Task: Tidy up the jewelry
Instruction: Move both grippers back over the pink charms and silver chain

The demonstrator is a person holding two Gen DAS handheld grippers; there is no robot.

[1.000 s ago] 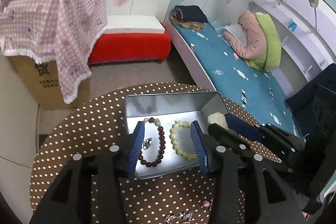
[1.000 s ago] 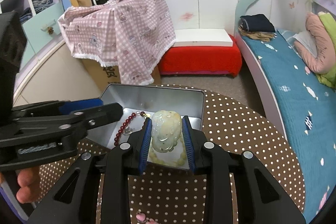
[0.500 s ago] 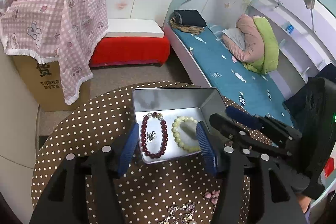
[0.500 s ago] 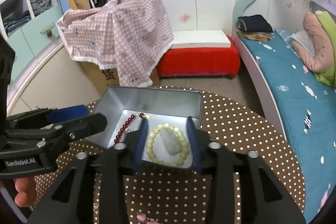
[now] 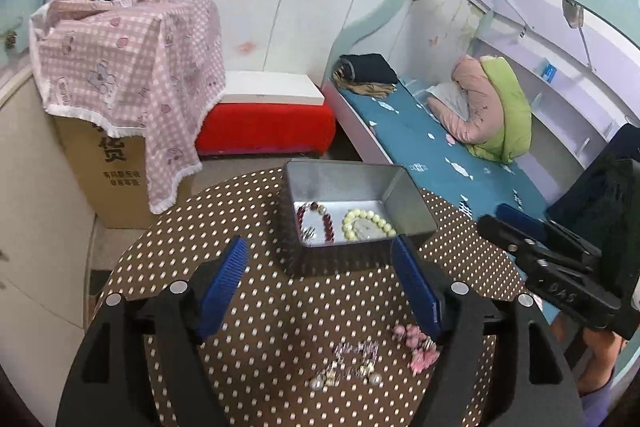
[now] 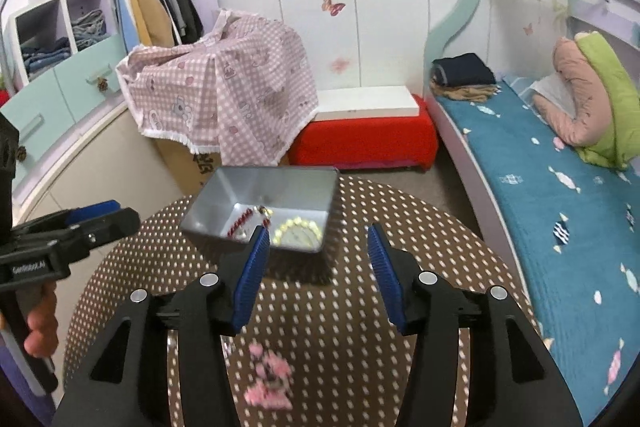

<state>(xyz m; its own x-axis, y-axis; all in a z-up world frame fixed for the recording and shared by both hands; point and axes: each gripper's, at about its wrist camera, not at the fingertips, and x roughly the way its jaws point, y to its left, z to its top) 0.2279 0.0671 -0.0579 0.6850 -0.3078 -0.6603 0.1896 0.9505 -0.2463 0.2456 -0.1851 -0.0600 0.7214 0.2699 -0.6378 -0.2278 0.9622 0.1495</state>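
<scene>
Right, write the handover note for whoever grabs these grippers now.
Left gripper: open, empty, its jaws just been opening.
Right gripper: open, empty; its jaws have just been opening after dropping the pale jade pendant, which lies inside the cream bead bracelet.
Done: dark red bead bracelet, a small silver piece, cream bracelet and pendant sit in the grey metal tin.
Left: pink flower pieces and a pearl-and-silver cluster on the brown polka-dot table.

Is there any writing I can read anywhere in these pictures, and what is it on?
"GenRobot.AI": on the side of the left tongs, in the right wrist view.
Large Chinese characters with smaller lines beneath: on the cardboard box, too blurred to read.
Raised marking on the right tongs body: unreadable.
</scene>
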